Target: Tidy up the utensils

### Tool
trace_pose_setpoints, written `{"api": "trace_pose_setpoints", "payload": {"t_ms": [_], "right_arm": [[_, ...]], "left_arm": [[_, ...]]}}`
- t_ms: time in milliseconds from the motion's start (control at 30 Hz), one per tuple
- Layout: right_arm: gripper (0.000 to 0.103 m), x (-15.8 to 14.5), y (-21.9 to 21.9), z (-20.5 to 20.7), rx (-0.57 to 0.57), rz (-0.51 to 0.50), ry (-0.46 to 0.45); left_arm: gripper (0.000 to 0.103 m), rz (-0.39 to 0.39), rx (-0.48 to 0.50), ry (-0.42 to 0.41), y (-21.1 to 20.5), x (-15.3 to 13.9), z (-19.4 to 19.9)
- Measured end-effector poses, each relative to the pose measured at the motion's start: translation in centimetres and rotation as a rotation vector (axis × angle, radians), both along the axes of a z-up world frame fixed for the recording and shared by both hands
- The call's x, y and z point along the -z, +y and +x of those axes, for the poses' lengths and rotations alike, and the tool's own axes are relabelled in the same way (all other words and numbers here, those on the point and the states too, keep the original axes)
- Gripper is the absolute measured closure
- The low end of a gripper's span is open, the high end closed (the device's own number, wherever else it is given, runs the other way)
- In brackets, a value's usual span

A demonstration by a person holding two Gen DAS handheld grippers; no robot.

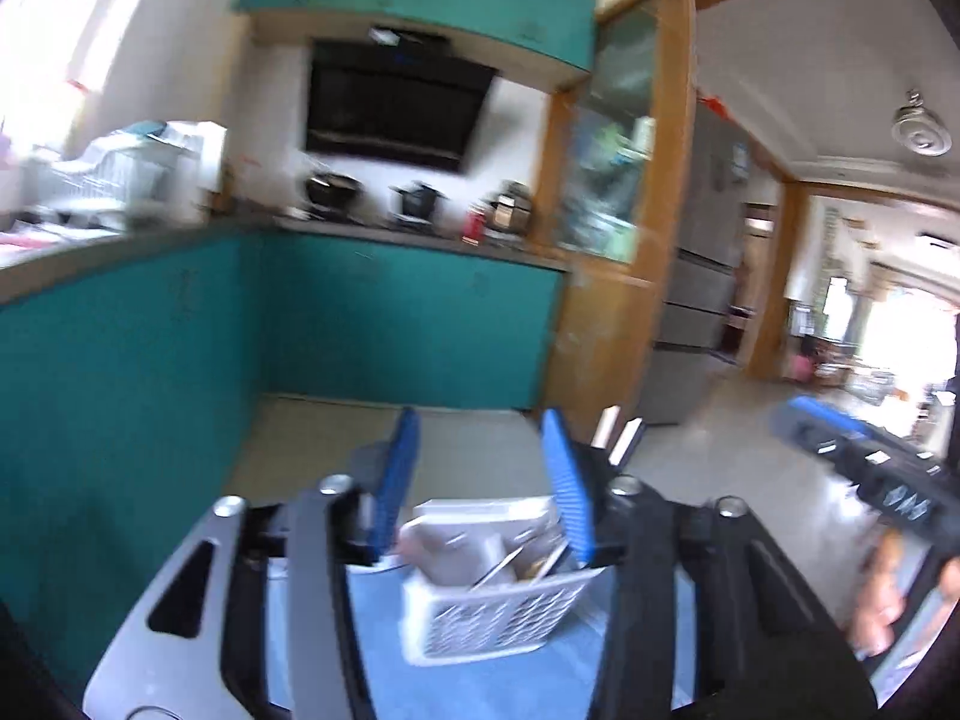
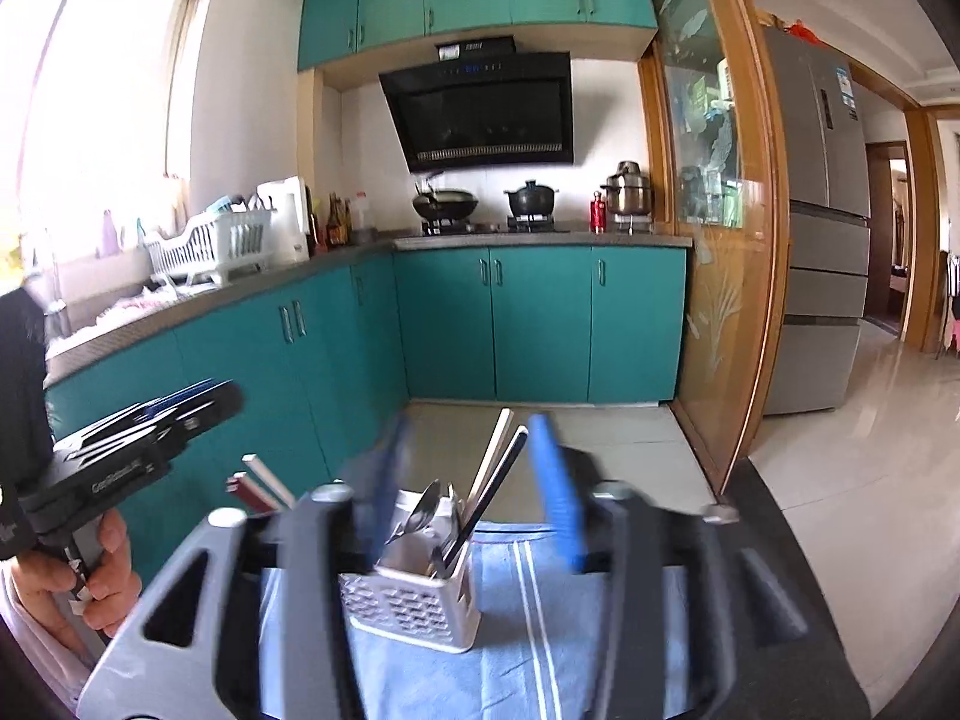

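A white perforated utensil caddy (image 2: 414, 606) stands on a blue cloth (image 2: 528, 648). It holds a metal spoon (image 2: 423, 510), a dark-handled utensil (image 2: 489, 504) and pale chopsticks (image 2: 492, 456), all upright. In the left wrist view the caddy (image 1: 498, 594) sits between my fingers, with metal utensils inside. My left gripper (image 1: 483, 468) is open and empty above it. My right gripper (image 2: 474, 474) is open and empty, its blue fingers on either side of the caddy. Chopstick tips (image 1: 618, 435) show behind the left gripper's right finger.
Teal cabinets (image 2: 540, 318) and a grey counter run along the far wall, with a stove, pots and a white dish rack (image 2: 210, 243). A wooden glass partition (image 2: 720, 240) and a fridge (image 2: 828, 210) stand right. The left gripper (image 2: 120, 450) shows at the right view's left edge.
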State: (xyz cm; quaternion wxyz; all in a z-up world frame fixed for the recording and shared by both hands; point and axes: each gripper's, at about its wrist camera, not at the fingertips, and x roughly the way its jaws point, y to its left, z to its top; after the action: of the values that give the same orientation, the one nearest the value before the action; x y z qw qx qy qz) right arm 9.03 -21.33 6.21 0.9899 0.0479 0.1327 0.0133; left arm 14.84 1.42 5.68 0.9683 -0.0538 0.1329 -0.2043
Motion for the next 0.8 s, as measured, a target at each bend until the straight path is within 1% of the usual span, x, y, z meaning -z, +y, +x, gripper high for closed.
{"api": "trace_pose_setpoints", "payload": {"t_ms": [33,67,100,133,167,200,233,267,300,333,367,400,433,467,500,567,667,800], "right_arm": [[0.052,0.2,0.0,-1.3,-0.008,0.007,-0.002],[0.049,0.6,0.0,-2.3,-0.010,0.012,-0.001],[0.044,1.1,0.0,-3.4,-0.010,0.021,0.004],[0.042,2.0,0.0,-4.6,-0.009,0.035,0.016],[0.040,3.5,0.1,-5.7,-0.008,0.055,0.039],[0.037,4.5,0.3,-6.1,-0.007,0.066,0.055],[0.036,6.3,0.7,-6.5,-0.004,0.069,0.089],[0.035,7.4,1.1,-6.4,0.002,0.057,0.122],[0.035,9.2,2.1,-6.2,0.004,0.015,0.185],[0.035,10.4,3.0,-5.9,-0.001,-0.030,0.230],[0.035,11.4,3.8,-5.8,-0.004,-0.073,0.264],[0.033,12.3,4.6,-5.9,0.006,-0.107,0.286],[0.030,12.5,5.1,-6.1,0.012,-0.118,0.287],[0.022,12.6,5.5,-6.6,0.008,-0.113,0.274],[0.013,12.4,5.7,-7.0,0.005,-0.101,0.257],[0.007,11.7,6.0,-7.8,0.015,-0.088,0.224],[0.004,10.7,6.3,-9.4,0.040,-0.087,0.175],[0.003,10.1,6.0,-9.4,0.051,-0.064,0.181]], "left_arm": [[0.048,0.017,-0.051,-0.008,0.9,0.5,-1.9],[0.038,0.040,-0.106,-0.005,1.5,1.1,-3.2],[0.034,0.083,-0.177,0.006,1.8,1.9,-4.5],[0.031,0.129,-0.241,0.018,1.9,2.6,-5.4],[0.029,0.188,-0.327,0.033,1.8,3.7,-6.5],[0.028,0.233,-0.381,0.045,1.6,4.4,-7.2],[0.026,0.294,-0.438,0.062,1.4,5.6,-8.2],[0.024,0.320,-0.453,0.073,1.1,6.2,-8.8],[0.022,0.335,-0.444,0.081,0.9,6.7,-9.5],[0.017,0.343,-0.414,0.082,0.8,7.2,-10.6],[0.014,0.339,-0.411,0.076,0.7,7.2,-11.3],[0.013,0.327,-0.414,0.061,0.7,7.2,-12.1],[0.009,0.320,-0.418,0.050,0.6,7.1,-12.7],[0.005,0.313,-0.430,0.034,0.5,6.9,-13.3],[0.004,0.311,-0.438,0.025,0.4,6.7,-13.4],[0.004,0.311,-0.475,-0.005,-0.1,6.1,-14.2],[0.004,0.306,-0.472,-0.015,-0.4,5.3,-14.9],[0.004,0.297,-0.462,-0.025,-1.2,4.6,-15.7]]}}
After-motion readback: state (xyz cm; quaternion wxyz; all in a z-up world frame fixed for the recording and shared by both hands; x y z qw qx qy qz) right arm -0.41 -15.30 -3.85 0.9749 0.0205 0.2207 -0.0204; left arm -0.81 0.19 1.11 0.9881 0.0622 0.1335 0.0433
